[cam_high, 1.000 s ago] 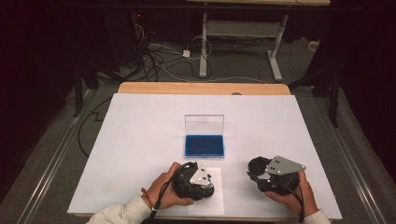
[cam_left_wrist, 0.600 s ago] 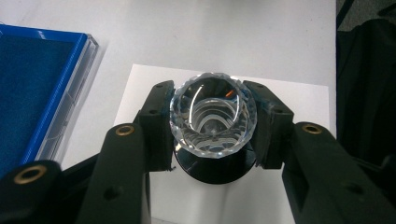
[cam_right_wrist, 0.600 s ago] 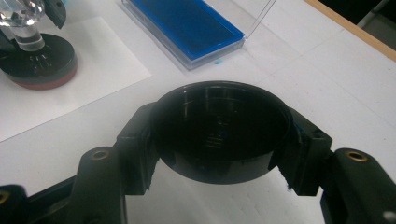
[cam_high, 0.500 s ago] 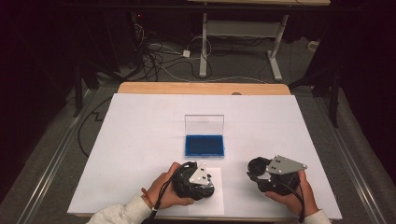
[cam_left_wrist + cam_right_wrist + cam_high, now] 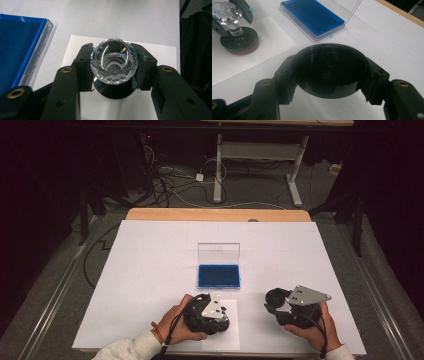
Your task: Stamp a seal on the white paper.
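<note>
Clamping the faceted crystal knob [image 5: 114, 61] of a stamp [image 5: 239, 40], the left gripper [image 5: 210, 312] sits low at the near edge, its stamp standing on a paper sheet [image 5: 160, 57]. To its right and apart, the right gripper [image 5: 292, 305] pinches a round black cap [image 5: 329, 70] by its rim. Beyond them lies an open blue ink pad [image 5: 218, 275] on the white table [image 5: 150, 265]; cables [image 5: 170, 180] litter the dark floor behind.

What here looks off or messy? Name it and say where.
Little stands out. Faint blue smudges mark the white table beside the open ink pad. The left gripper holds the crystal-handled stamp upright on its paper sheet; the right gripper holds the black cap.
</note>
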Tool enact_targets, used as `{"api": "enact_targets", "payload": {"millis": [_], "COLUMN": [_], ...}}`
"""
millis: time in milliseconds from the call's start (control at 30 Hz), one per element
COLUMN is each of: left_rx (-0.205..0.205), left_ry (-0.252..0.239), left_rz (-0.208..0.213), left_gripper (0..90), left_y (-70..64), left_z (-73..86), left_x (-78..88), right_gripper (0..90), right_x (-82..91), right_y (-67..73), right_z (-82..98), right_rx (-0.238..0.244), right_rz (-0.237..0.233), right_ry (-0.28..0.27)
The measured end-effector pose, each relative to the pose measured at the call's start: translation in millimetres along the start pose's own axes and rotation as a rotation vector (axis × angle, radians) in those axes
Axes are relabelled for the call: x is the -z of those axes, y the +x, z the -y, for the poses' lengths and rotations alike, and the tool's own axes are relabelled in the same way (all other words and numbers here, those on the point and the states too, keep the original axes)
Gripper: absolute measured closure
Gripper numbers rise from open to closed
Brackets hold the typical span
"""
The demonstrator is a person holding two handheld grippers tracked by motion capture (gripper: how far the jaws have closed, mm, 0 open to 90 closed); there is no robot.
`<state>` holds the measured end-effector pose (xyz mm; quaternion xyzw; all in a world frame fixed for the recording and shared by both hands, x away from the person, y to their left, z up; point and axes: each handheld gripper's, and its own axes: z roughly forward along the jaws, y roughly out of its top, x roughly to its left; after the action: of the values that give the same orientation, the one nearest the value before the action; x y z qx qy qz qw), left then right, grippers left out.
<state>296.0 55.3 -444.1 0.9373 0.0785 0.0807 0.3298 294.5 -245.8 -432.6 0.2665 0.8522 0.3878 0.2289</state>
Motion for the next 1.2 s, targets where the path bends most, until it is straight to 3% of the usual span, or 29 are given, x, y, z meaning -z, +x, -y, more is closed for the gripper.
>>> {"api": "enact_targets", "payload": {"millis": [300, 467, 667, 1000, 1200], "left_rx": [-0.018, -0.014, 0.034, 0.074, 0.102], "left_ry": [0.030, 0.031, -0.080, -0.165, -0.187], "left_rz": [-0.020, -0.001, 0.000, -0.081, -0.117], "left_gripper": [55.0, 55.0, 55.0, 55.0, 55.0], "left_y": [-2.6, -0.4, 9.1, 20.5, 28.1], "left_z": [-3.9, -4.8, -9.2, -2.8, 5.4], "left_x": [0.8, 2.7, 24.9, 60.1, 77.1], "right_gripper": [39.1, 39.1, 39.0, 39.0, 39.0], "right_x": [-2.4, -1.3, 0.8, 2.4, 2.2], "right_y": [0.1, 0.1, -1.9, -2.0, -2.2], "right_z": [0.9, 0.4, 0.6, -0.2, -0.1], "right_rx": [-0.013, -0.012, -0.022, -0.012, -0.006], "right_rz": [-0.011, -0.011, -0.003, 0.003, 0.006], "right_ry": [0.013, 0.009, -0.001, -0.005, -0.002]}}
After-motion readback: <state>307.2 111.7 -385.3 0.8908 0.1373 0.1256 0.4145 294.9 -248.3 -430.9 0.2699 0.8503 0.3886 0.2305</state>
